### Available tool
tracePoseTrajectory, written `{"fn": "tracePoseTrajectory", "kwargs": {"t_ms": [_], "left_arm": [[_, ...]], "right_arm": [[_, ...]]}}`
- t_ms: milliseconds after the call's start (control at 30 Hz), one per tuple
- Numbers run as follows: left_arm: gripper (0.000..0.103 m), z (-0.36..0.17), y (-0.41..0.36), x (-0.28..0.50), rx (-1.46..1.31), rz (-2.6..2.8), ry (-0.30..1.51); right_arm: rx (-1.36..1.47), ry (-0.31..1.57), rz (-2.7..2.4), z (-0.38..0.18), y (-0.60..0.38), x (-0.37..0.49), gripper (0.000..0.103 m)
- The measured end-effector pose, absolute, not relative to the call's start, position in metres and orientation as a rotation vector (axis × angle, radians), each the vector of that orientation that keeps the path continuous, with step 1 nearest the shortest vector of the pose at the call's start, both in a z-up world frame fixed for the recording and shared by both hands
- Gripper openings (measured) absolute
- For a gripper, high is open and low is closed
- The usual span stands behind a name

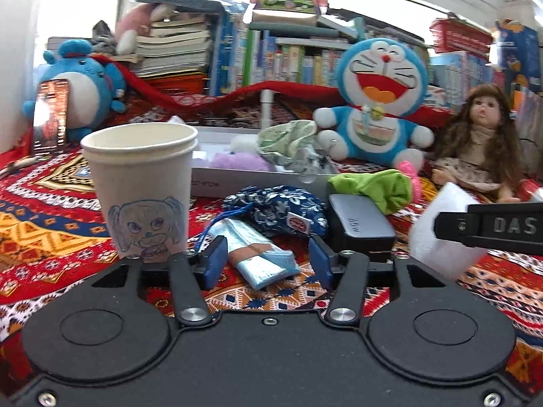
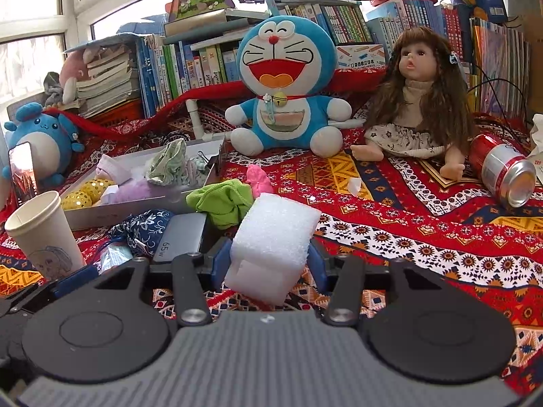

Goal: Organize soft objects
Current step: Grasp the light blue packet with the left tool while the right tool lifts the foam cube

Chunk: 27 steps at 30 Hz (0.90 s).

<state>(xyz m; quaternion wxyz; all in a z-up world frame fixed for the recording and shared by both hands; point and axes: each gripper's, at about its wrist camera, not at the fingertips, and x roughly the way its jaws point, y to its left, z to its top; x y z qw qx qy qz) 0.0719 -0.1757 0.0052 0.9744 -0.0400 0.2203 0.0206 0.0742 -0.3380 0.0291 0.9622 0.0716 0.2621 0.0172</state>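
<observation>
My right gripper [image 2: 268, 264] is shut on a white foam block [image 2: 271, 237] and holds it above the patterned cloth; the block also shows in the left wrist view [image 1: 441, 227]. My left gripper [image 1: 268, 261] is open around a folded light-blue face mask [image 1: 258, 254] lying on the cloth. A grey tray [image 2: 98, 217] at the left holds a purple fluffy item [image 2: 132, 191], a green floral cloth [image 2: 169, 162] and yellow sequin balls [image 2: 81, 195]. A green cloth [image 2: 220, 203], a pink item [image 2: 258, 176] and a blue floral pouch [image 1: 278, 210] lie in front of the tray.
A paper cup [image 1: 142, 183] stands close left of my left gripper. A grey 65W charger [image 1: 359, 227] lies beside the pouch. A Doraemon plush [image 2: 281, 88], a doll [image 2: 417, 101], a blue plush [image 2: 37, 139] and a red can [image 2: 502, 173] sit around; books [image 2: 190, 64] line the back.
</observation>
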Motion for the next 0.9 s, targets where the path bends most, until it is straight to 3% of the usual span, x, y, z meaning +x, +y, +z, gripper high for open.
{"fn": "tracePoseTrajectory", "kwargs": {"t_ms": [333, 900], "left_arm": [[0.050, 0.001, -0.178, 0.092, -0.147, 0.086, 0.525], [0.043, 0.006, -0.164, 0.072, -0.134, -0.006, 0.490]], "right_arm": [[0.145, 0.531, 0.041, 0.029, -0.343, 0.068, 0.054], [0.165, 0.503, 0.038, 0.033, -0.345, 0.061, 0.052]]}}
